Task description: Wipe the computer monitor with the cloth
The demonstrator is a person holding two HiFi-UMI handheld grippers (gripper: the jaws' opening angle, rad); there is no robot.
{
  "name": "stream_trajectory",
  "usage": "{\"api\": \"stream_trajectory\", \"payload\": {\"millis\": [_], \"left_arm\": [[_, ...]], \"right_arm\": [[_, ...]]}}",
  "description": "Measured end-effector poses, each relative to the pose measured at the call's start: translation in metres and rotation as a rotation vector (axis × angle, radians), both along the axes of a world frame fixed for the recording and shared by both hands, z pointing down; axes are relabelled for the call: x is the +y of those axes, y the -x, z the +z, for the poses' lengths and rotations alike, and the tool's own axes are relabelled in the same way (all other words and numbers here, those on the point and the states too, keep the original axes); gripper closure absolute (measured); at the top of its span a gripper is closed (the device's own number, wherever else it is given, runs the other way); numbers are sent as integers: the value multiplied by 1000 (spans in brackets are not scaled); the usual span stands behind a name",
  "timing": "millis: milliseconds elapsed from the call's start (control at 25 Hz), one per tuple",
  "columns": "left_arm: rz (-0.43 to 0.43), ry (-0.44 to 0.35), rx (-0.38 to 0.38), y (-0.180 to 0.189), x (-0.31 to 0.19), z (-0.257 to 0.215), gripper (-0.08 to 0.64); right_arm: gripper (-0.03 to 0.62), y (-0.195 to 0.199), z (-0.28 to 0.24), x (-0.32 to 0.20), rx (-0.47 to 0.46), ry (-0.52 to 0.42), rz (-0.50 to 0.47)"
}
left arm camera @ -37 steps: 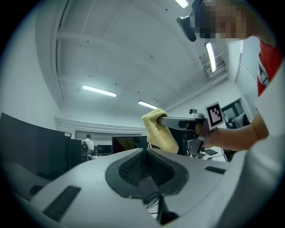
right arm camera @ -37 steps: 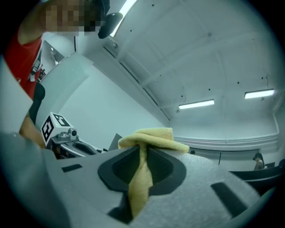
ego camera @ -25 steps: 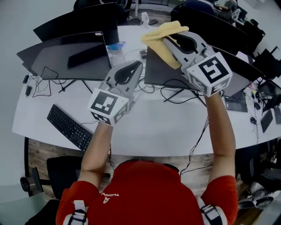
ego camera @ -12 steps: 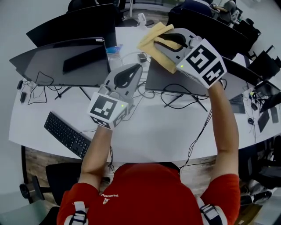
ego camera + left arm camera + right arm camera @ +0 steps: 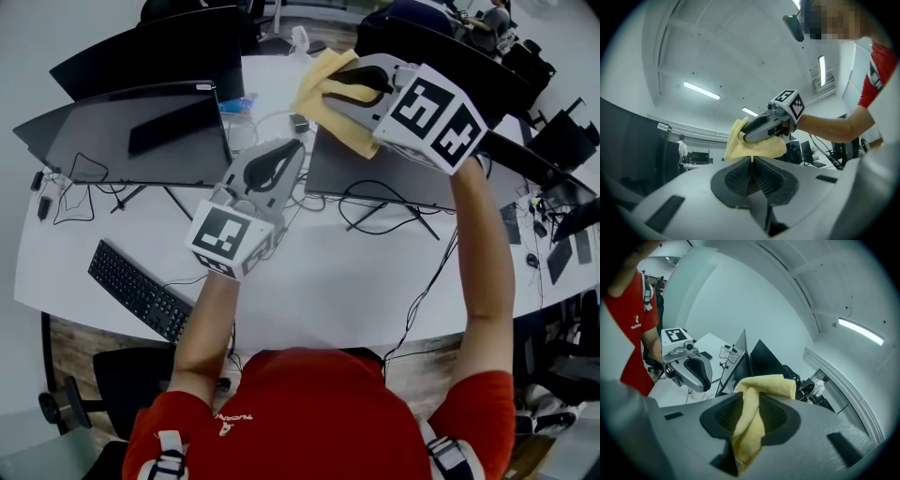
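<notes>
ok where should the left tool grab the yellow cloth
Grip the loose folded end of the cloth that sticks out beyond the right tool, coming from the left: it hangs free, while the right tool's opening jaws straddle the rest.

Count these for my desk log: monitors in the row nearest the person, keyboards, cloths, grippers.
Monitors, near row: 2, left monitor, right monitor
Keyboard: 1
Cloth: 1
Grippers: 2, left gripper, right gripper (jaws opening, cloth between them)
Total: 6
</notes>
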State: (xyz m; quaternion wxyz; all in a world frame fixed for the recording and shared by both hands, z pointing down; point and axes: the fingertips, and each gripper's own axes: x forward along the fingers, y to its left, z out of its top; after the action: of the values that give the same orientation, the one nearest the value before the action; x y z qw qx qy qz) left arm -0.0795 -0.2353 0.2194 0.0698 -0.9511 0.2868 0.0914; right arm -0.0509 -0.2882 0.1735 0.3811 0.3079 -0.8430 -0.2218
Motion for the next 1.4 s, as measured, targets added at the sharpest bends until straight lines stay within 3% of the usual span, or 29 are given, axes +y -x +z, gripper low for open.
{"api": "stream_trajectory", "payload": {"millis": [520,1400], "left_arm": [[-43,6,-5,-42,10,5,543],[-17,11,-63,-197,66,10,543]], "right_arm": [[480,-61,0,21,45,-26,-26],[482,-280,-2,85,34,-49,48]]}}
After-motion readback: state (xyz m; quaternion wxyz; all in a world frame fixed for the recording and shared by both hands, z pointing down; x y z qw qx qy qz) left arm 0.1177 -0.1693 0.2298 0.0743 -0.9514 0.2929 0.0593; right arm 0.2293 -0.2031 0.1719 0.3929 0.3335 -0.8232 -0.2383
